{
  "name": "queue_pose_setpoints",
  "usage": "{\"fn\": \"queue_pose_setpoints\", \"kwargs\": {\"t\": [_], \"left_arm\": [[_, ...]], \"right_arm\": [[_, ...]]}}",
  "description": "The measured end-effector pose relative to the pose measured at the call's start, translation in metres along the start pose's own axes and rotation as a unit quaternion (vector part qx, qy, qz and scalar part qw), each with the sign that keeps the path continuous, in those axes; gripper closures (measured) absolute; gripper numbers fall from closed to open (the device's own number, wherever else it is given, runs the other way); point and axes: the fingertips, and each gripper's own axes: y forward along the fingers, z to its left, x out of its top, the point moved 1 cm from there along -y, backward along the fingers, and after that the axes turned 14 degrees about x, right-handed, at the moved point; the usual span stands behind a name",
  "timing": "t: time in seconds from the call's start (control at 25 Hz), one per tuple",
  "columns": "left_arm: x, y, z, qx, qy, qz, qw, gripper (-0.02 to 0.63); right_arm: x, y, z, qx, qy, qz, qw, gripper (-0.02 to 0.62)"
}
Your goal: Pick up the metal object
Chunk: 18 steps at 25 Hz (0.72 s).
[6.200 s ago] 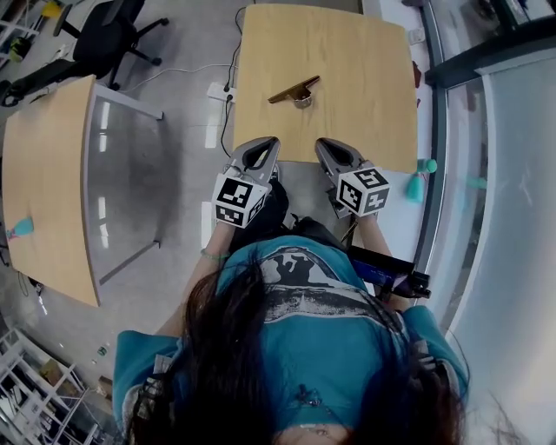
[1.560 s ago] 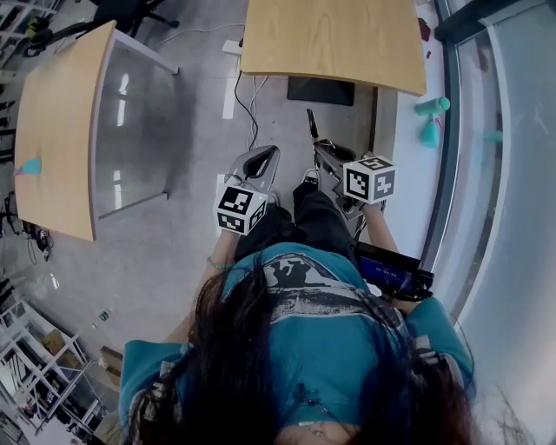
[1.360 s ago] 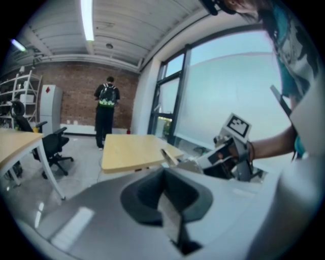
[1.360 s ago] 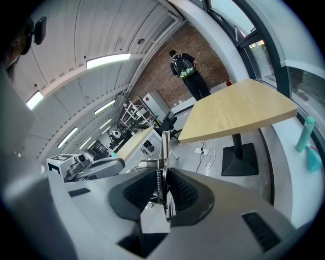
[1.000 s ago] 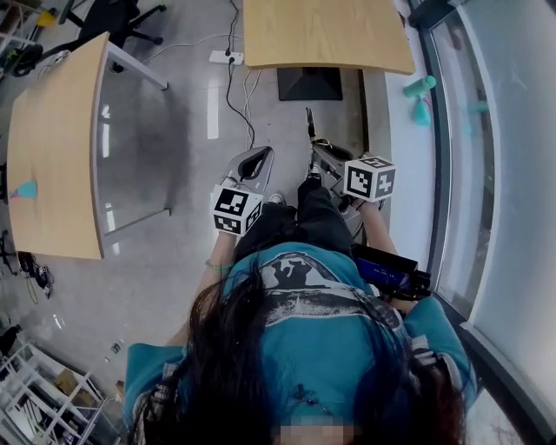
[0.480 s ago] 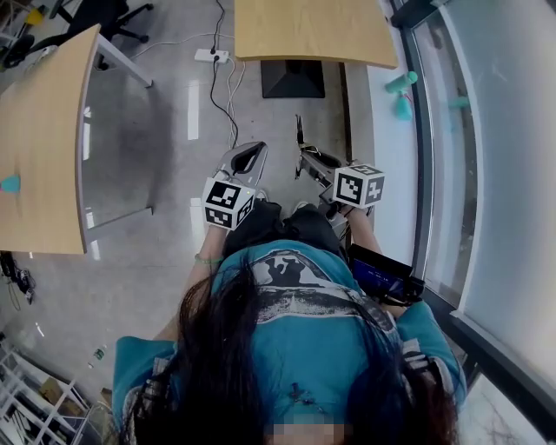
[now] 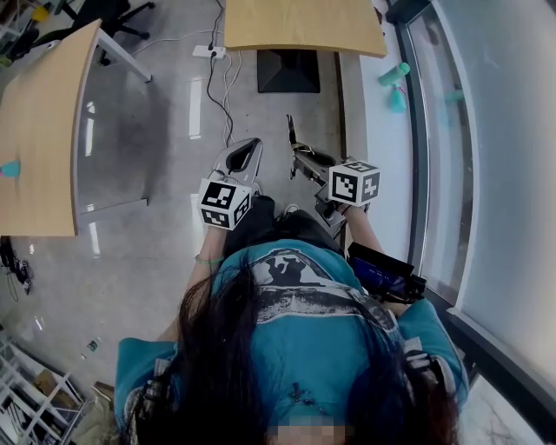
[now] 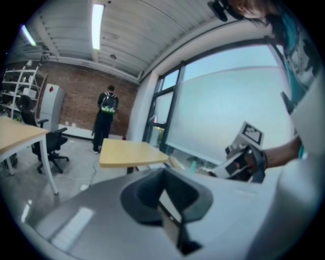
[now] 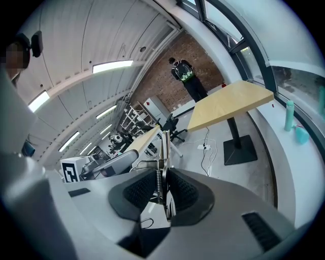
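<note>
One metal object [image 9: 164, 144] in right tongs [image 9: 161, 189], angled downward

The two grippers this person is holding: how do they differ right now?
The left gripper has its jaws closed on nothing; the right gripper clamps the metal object. Nothing sticks out beyond the left gripper, while the metal object's thin bar juts past the right gripper. Both are held above the floor, away from the table.

The left gripper [image 8: 166, 195] had its jaws together with nothing between them, facing a wooden table [image 8: 133, 152] and a standing person [image 8: 105, 122] by a brick wall [image 8: 71, 94], the right gripper [image 8: 218, 168] alongside
</note>
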Motion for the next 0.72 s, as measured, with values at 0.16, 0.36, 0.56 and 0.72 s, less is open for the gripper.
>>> {"fn": "queue_pose_setpoints", "kwargs": {"t": [0.16,0.36,0.56,0.72], "left_arm": [[-0.017,-0.018,-0.038,0.010,-0.001,0.003,0.9999,0.603],[-0.032,-0.033,-0.082,0.021,0.006,-0.001,0.9998,0.603],[-0.032,-0.040,-0.108,0.024,0.015,-0.009,0.9996,0.603],[-0.037,-0.049,-0.122,0.029,0.020,-0.010,0.9993,0.603]], "right_arm": [[-0.027,-0.034,0.002,0.008,-0.002,0.002,1.000,0.503],[-0.056,-0.078,-0.001,0.006,-0.016,0.012,1.000,0.503],[-0.063,-0.107,-0.003,0.006,-0.021,0.002,1.000,0.503],[-0.071,-0.121,-0.002,0.007,-0.025,-0.004,1.000,0.503]]}}
